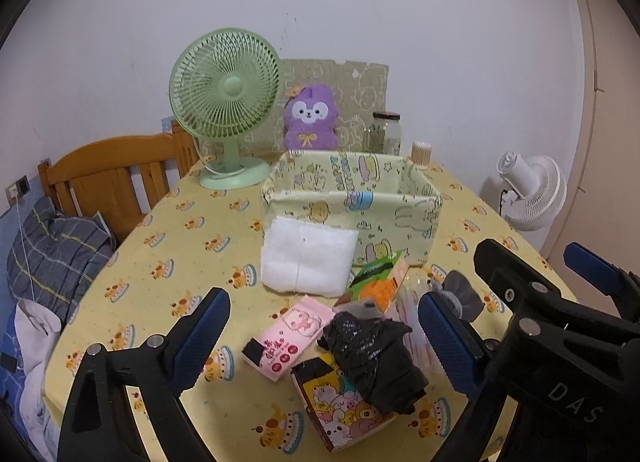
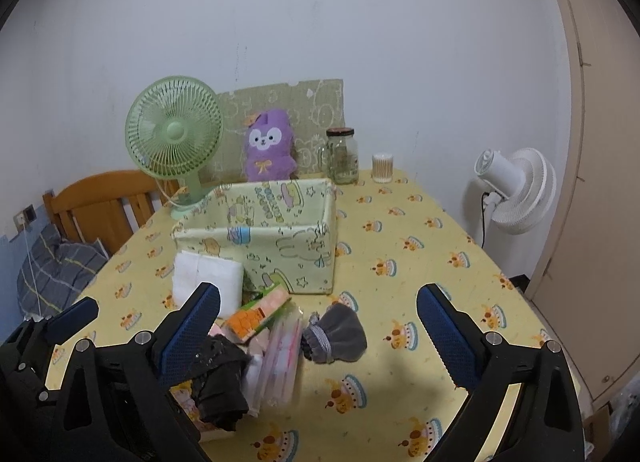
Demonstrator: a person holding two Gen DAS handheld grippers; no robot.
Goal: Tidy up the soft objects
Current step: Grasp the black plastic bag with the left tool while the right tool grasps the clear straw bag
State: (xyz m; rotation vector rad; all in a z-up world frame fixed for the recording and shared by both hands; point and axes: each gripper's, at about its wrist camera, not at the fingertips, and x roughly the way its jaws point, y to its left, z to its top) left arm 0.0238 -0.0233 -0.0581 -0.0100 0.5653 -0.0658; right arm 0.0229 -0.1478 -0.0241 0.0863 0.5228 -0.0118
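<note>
A pale green fabric storage box (image 1: 416, 218) (image 2: 288, 258) printed with cartoon animals stands mid-table. A folded white cloth (image 1: 308, 258) (image 2: 208, 276) leans on its front. Nearer lies a heap: a pink tissue pack (image 1: 294, 336), a crumpled black bag (image 1: 376, 358) (image 2: 218, 374), an orange and green pack (image 1: 380, 282) (image 2: 256, 314), a yellow cartoon pack (image 1: 340, 410), a clear packet (image 2: 284, 354) and a grey drawstring pouch (image 2: 340, 336). My left gripper (image 1: 324, 338) hangs open above the heap. My right gripper (image 2: 320, 338) is open over the pouch. Neither holds anything.
At the back of the yellow tablecloth (image 2: 420, 262) stand a green desk fan (image 1: 226, 102), a purple plush (image 1: 310, 118), a glass jar (image 2: 342, 156) and a cotton-swab tub (image 2: 382, 168). A wooden chair (image 1: 116, 170) is at the left, a white floor fan (image 2: 516, 190) at the right.
</note>
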